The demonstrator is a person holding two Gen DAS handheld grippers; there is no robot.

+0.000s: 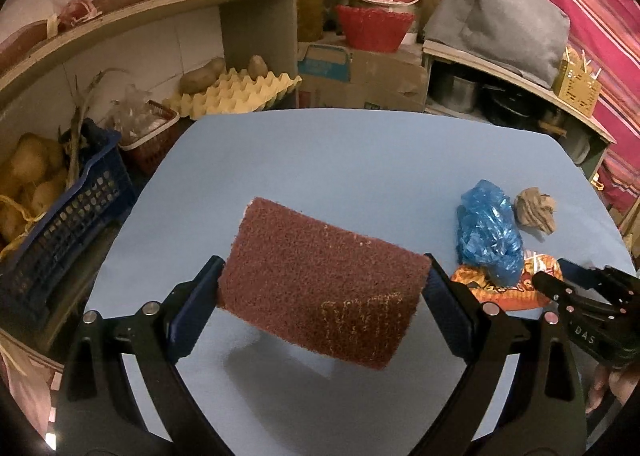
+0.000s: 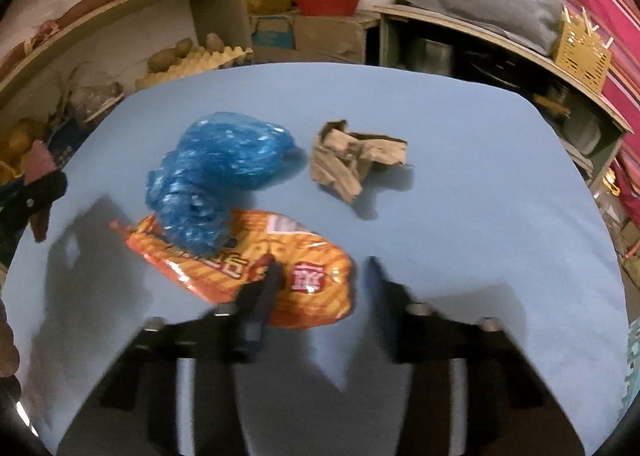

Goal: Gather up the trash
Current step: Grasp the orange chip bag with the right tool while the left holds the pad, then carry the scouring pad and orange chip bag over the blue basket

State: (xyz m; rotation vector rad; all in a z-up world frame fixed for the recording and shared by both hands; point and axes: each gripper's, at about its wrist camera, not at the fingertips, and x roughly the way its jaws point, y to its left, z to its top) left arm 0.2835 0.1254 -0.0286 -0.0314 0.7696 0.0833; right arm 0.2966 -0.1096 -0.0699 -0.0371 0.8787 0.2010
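The blue desk (image 2: 460, 184) carries three pieces of trash near its right side: an orange snack bag (image 2: 248, 268), a crumpled blue plastic bag (image 2: 216, 176) resting partly on it, and a brown paper wad (image 2: 352, 160) just beside. The left tool (image 1: 324, 284) is clamped on a maroon scouring pad (image 1: 320, 284) held above the desk. The right tool (image 2: 324, 276) has its jaws partly apart around the snack bag's near corner; whether they pinch it I cannot tell.

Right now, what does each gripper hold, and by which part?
The left gripper holds the scouring pad by its two short edges. The right gripper straddles the snack bag's corner; grip unclear.
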